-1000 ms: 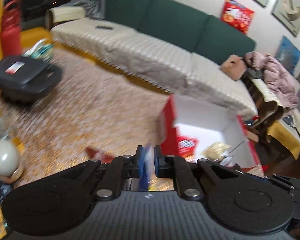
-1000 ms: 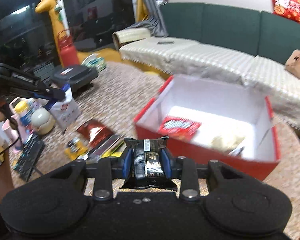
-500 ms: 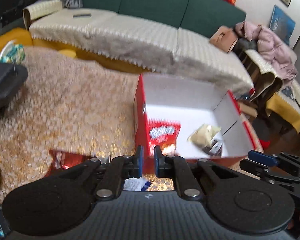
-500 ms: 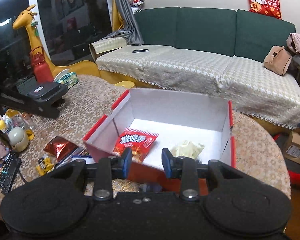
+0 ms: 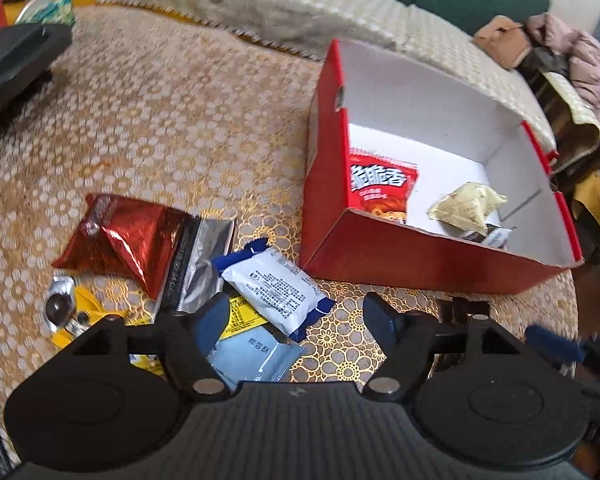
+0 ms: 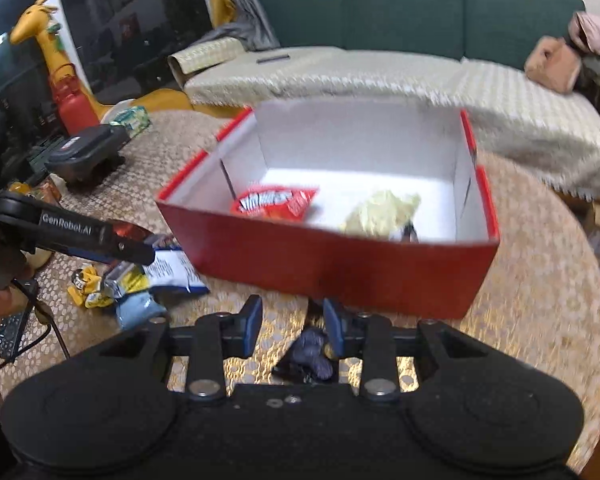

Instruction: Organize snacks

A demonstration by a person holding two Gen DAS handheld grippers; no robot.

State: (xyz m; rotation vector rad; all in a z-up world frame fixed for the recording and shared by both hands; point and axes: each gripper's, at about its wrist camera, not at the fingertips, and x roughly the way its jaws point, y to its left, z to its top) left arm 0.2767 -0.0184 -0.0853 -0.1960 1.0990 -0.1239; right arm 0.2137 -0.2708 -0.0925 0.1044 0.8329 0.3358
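The white-and-blue packet (image 5: 274, 284) lies flat on the tabletop (image 5: 160, 120), just outside the near left corner of the red box (image 5: 420, 256), resting across a light blue packet (image 5: 252, 354) and a yellow one (image 5: 240, 314). Your left gripper (image 5: 296, 316), clamped shut half a second ago, has just been opening; its jaws now stand wide above that packet, with part of it in the gap and neither pad pressing on it. It looks like the lead-in to a pick, so close only once both pads flank the packet.

Your right gripper (image 6: 292, 320) no longer carries the black packet it held a second ago. Its jaws are drawn in narrow and grip nothing; a dark crumpled wrapper (image 6: 310, 354) shows beneath them, in front of the box wall.

Inside the box sit a red snack bag (image 5: 380, 184) and a pale yellow packet (image 5: 466, 208). A red foil bag (image 5: 128, 236) and the small packets are not yet boxed, so much sorting remains.
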